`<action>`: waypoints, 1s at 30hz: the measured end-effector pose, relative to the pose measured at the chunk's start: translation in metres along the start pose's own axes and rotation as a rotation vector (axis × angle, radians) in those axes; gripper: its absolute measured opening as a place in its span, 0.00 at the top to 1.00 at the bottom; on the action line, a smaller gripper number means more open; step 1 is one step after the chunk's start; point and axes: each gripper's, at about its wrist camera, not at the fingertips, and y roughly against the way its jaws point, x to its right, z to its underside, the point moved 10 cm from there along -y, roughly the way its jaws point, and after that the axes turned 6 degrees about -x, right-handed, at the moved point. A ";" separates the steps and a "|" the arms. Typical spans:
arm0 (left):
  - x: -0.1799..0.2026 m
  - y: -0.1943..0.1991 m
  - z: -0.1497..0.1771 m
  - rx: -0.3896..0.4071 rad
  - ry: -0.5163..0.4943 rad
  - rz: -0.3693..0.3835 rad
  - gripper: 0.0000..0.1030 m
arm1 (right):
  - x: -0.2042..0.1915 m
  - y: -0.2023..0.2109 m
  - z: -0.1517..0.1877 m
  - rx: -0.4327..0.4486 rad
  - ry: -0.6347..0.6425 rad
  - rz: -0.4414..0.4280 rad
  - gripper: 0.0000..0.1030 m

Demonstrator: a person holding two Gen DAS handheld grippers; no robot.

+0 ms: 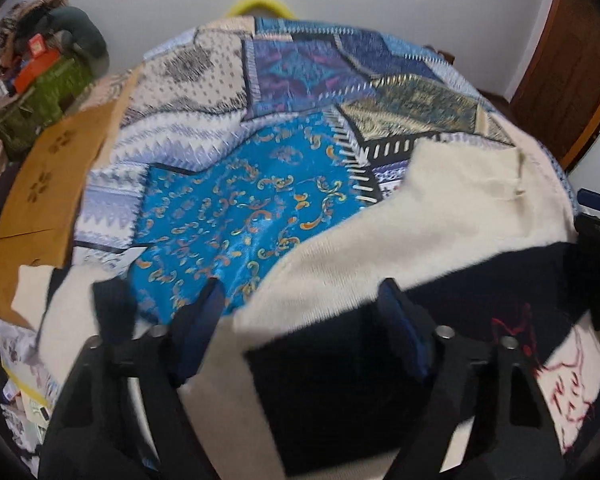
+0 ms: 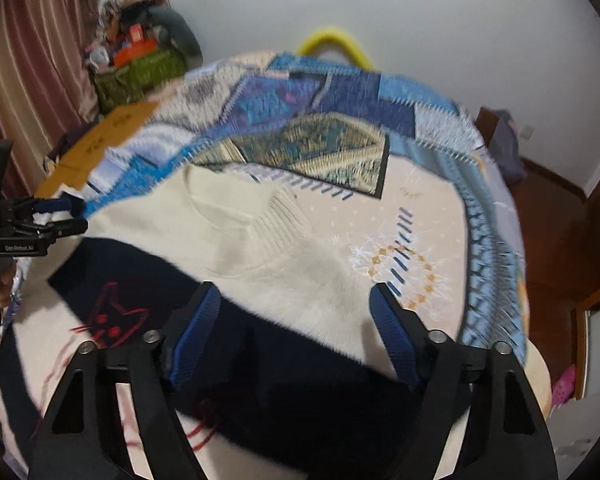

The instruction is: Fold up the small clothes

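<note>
A small cream and navy knitted sweater (image 1: 452, 216) with a red line drawing lies spread on a round table covered by a blue patchwork cloth (image 1: 236, 200). My left gripper (image 1: 304, 300) is open above the sweater's near edge, holding nothing. In the right wrist view the sweater (image 2: 284, 264) shows its ribbed collar (image 2: 276, 216) and red drawing (image 2: 112, 316). My right gripper (image 2: 292, 304) is open above the cream and navy part, holding nothing. The left gripper (image 2: 56, 216) shows at the left edge of that view.
A brown cardboard piece (image 1: 48, 184) lies at the table's left edge. A green crate (image 2: 136, 76) piled with things stands by the curtain (image 2: 28, 60). A yellow hoop (image 2: 332, 44) sticks up behind the table. A wooden door (image 1: 572, 68) is at the right.
</note>
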 end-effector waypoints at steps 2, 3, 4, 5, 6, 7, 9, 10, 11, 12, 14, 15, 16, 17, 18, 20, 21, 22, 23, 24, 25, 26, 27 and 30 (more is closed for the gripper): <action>0.003 -0.016 -0.001 -0.052 -0.030 0.012 0.53 | 0.004 -0.015 -0.005 -0.031 0.010 0.009 0.39; 0.004 -0.022 -0.001 -0.070 -0.041 0.011 0.60 | 0.006 -0.021 -0.008 -0.038 0.021 0.019 0.45; 0.005 -0.028 -0.001 -0.081 -0.051 0.001 0.63 | 0.006 -0.027 -0.011 -0.047 0.033 0.025 0.47; 0.006 -0.031 -0.001 -0.078 -0.056 -0.010 0.68 | 0.007 -0.031 -0.012 -0.058 0.041 0.031 0.49; 0.007 -0.032 -0.002 -0.067 -0.056 -0.009 0.76 | 0.008 -0.035 -0.014 -0.065 0.045 0.036 0.54; 0.009 -0.032 -0.002 -0.058 -0.058 -0.006 0.81 | 0.008 -0.039 -0.016 -0.068 0.049 0.035 0.58; 0.011 -0.031 -0.004 -0.038 -0.072 -0.020 0.88 | 0.007 -0.043 -0.018 -0.066 0.059 0.025 0.70; 0.012 -0.031 -0.005 -0.032 -0.078 -0.028 0.89 | 0.004 -0.042 -0.018 -0.053 0.076 0.023 0.75; 0.012 -0.031 -0.006 -0.027 -0.082 -0.035 0.90 | 0.001 -0.042 -0.020 -0.042 0.097 0.028 0.88; 0.011 -0.031 -0.009 -0.022 -0.081 -0.043 0.92 | 0.002 -0.043 -0.023 -0.039 0.111 0.035 0.89; 0.009 -0.030 -0.015 -0.012 -0.067 -0.053 0.94 | 0.000 -0.041 -0.028 -0.022 0.154 0.067 0.91; 0.007 -0.029 -0.021 0.001 -0.055 -0.056 0.94 | 0.001 -0.038 -0.033 -0.001 0.171 0.086 0.91; 0.005 -0.028 -0.027 0.013 -0.043 -0.059 0.94 | 0.005 -0.039 -0.041 0.012 0.177 0.101 0.91; 0.004 -0.028 -0.030 0.018 -0.031 -0.058 0.94 | 0.009 -0.039 -0.049 0.017 0.168 0.105 0.91; 0.001 -0.030 -0.036 0.018 -0.002 -0.051 0.94 | 0.014 -0.039 -0.055 0.021 0.158 0.114 0.91; -0.001 -0.034 -0.044 0.008 0.038 -0.031 0.94 | 0.021 -0.039 -0.069 0.031 0.131 0.134 0.91; -0.001 -0.034 -0.050 0.009 0.052 -0.019 0.94 | 0.025 -0.040 -0.077 0.034 0.118 0.146 0.91; -0.001 -0.033 -0.053 0.015 0.060 -0.016 0.93 | 0.027 -0.041 -0.081 0.034 0.107 0.151 0.91; -0.001 -0.031 -0.056 0.020 0.065 -0.014 0.93 | 0.028 -0.043 -0.085 0.026 0.100 0.161 0.91; -0.001 -0.025 -0.057 0.028 0.067 -0.009 0.92 | 0.030 -0.046 -0.089 0.008 0.095 0.170 0.90; -0.001 -0.020 -0.057 0.038 0.065 -0.005 0.92 | 0.029 -0.047 -0.089 -0.004 0.094 0.170 0.90; -0.001 -0.013 -0.057 0.047 0.060 -0.001 0.89 | 0.027 -0.047 -0.090 -0.010 0.098 0.166 0.86; -0.002 -0.002 -0.054 0.061 0.055 0.007 0.84 | 0.024 -0.045 -0.090 -0.011 0.103 0.171 0.84; -0.012 0.027 -0.043 0.105 0.055 -0.006 0.67 | 0.017 -0.034 -0.088 0.004 0.111 0.172 0.63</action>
